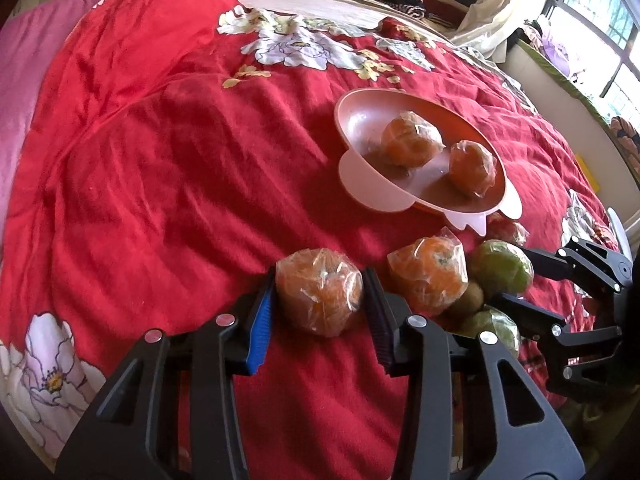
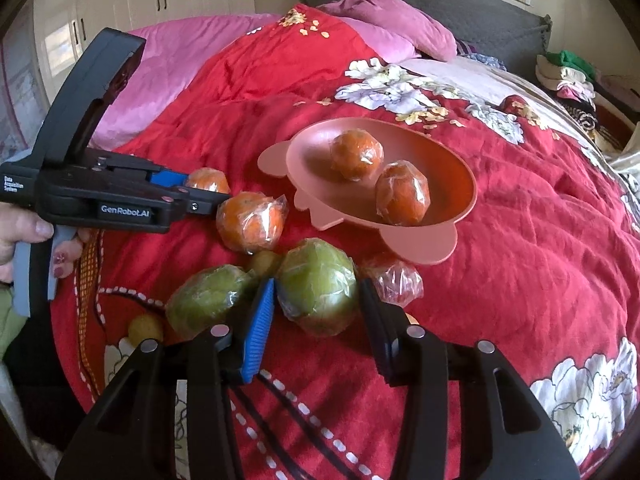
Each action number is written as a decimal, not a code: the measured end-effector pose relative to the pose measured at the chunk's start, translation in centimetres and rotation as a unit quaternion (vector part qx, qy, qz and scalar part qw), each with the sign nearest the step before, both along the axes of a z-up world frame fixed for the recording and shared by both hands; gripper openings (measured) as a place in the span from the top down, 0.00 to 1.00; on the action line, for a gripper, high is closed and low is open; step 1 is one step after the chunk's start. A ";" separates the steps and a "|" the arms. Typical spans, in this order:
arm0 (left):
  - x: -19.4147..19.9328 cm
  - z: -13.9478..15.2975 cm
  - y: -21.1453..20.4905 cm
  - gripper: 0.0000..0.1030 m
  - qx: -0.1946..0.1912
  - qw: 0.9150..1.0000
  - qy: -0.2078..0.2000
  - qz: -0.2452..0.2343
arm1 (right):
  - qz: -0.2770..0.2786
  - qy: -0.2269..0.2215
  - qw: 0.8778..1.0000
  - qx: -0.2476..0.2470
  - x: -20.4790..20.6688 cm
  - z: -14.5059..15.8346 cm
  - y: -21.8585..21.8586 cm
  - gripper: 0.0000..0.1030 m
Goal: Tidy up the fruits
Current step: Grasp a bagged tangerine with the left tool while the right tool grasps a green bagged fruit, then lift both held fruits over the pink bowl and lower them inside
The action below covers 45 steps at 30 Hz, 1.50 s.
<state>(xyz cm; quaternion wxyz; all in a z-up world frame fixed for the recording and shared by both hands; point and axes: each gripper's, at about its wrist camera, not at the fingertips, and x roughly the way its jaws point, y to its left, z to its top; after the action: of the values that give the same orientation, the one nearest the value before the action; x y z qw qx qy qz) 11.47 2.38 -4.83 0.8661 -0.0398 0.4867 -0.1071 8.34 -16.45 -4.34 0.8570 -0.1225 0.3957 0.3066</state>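
My left gripper (image 1: 320, 280) is shut on a film-wrapped orange (image 1: 320, 292) that rests on the red quilt; the same orange (image 2: 210, 182) shows between its fingers in the right wrist view. My right gripper (image 2: 319, 286) is shut on a wrapped green fruit (image 2: 318, 288), with both pads against its sides. A pink bowl (image 1: 360, 120) lies just beyond and holds two wrapped oranges (image 1: 410, 140) (image 1: 472, 168). Between the grippers lies another wrapped orange (image 2: 250, 220). A second green fruit (image 2: 208, 300), a kiwi (image 2: 264, 262) and a wrapped red fruit (image 2: 394, 282) lie close around.
Everything sits on a rumpled red floral quilt (image 1: 180, 140) over a bed. A small yellow fruit (image 2: 145, 328) lies at the near left. A hand (image 2: 24, 236) holds the left gripper's handle. Pink pillows (image 2: 392, 28) and a clothes pile (image 2: 568, 72) lie at the far end.
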 end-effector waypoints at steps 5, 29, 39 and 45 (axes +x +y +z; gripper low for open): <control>0.1 0.1 0.3 0.69 -0.008 1.000 -0.002 0.003 | -0.007 0.005 1.000 0.024 -0.5 0.7 -0.8 0.60; -0.5 5.2 -2.4 0.70 -0.033 0.998 -0.046 -0.028 | -0.059 -0.038 0.995 0.071 0.2 5.8 -5.4 0.60; 1.3 6.0 -4.3 0.70 -0.024 0.997 -0.049 -0.045 | -0.060 -0.049 0.994 0.078 1.9 7.1 -5.7 0.60; 2.3 6.0 -5.1 0.70 -0.025 0.997 -0.042 -0.053 | -0.059 -0.058 0.993 0.082 3.1 8.0 -5.7 0.60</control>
<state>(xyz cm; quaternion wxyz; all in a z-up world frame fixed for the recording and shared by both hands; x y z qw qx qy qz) 13.78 -2.73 1.20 0.8778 -0.0310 0.4482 -0.1664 11.44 -22.11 3.63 0.9020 -0.0462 0.3260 0.2794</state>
